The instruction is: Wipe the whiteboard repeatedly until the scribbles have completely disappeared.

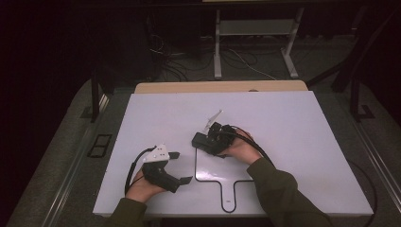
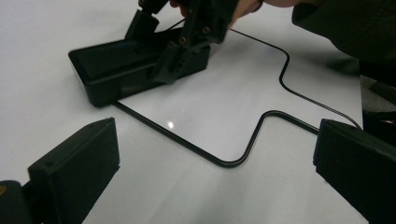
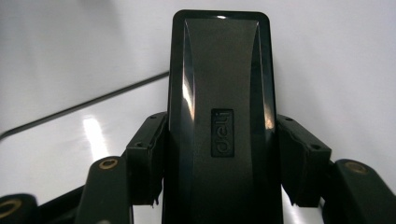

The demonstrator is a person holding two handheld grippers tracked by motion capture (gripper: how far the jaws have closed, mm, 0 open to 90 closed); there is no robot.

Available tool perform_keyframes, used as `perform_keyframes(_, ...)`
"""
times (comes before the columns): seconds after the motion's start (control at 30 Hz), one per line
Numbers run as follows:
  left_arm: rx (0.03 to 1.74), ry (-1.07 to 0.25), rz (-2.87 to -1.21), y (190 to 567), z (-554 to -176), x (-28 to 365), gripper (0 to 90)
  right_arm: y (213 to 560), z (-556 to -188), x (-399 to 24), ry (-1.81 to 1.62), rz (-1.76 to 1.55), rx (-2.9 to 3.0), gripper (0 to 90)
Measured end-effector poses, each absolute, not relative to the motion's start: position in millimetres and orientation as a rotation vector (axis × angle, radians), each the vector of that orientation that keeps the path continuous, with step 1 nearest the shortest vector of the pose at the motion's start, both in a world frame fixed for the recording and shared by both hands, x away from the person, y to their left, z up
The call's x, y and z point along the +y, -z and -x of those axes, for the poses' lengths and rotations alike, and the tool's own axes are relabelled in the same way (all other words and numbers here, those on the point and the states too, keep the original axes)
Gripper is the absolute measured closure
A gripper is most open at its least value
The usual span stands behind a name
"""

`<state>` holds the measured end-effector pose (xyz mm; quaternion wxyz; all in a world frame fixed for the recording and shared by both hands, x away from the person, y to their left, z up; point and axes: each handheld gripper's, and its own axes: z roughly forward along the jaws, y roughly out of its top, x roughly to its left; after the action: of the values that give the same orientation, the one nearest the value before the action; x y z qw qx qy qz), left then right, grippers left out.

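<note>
A black block eraser [image 1: 200, 140] with a small raised brand mark [image 3: 221, 132] lies at the far left corner of a white paddle-shaped board with a thin black rim [image 1: 222, 168]. My right gripper [image 1: 206, 141] is shut on the eraser, its pads [image 3: 145, 158] pressing both long sides. In the left gripper view the eraser [image 2: 116, 70] rests on the board's corner [image 2: 210, 107] with the right gripper [image 2: 175, 53] over it. My left gripper [image 1: 182, 167] stands open to the left of the board, low over the table, its jaws wide apart [image 2: 215, 158] with nothing between them.
The board's handle with a hanging hole [image 1: 229, 202] points to the table's near edge. The white tabletop [image 1: 293, 118] stretches right and back to a wooden strip [image 1: 222, 87]. Beyond it are desk legs and floor cables [image 1: 236, 59].
</note>
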<state>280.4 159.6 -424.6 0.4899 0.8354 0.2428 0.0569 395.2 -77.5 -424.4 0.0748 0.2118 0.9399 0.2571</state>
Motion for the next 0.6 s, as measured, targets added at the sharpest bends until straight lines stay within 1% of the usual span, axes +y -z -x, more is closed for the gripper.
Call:
perform_keyframes(0.13,0.590,-0.137,-2.026,425,-281,159,0.0,424,-407,-83,-0.744,-0.678,2.792,38.8)
perform_keyframes(0.27,0.589,-0.137,-2.026,425,-281,159,0.0,424,-411,-83,-0.737,-0.708,2.790,38.8)
perform_keyframes(0.6,0.588,-0.138,-2.030,425,-280,159,0.0,424,-397,-64,-0.757,-0.592,2.820,38.8)
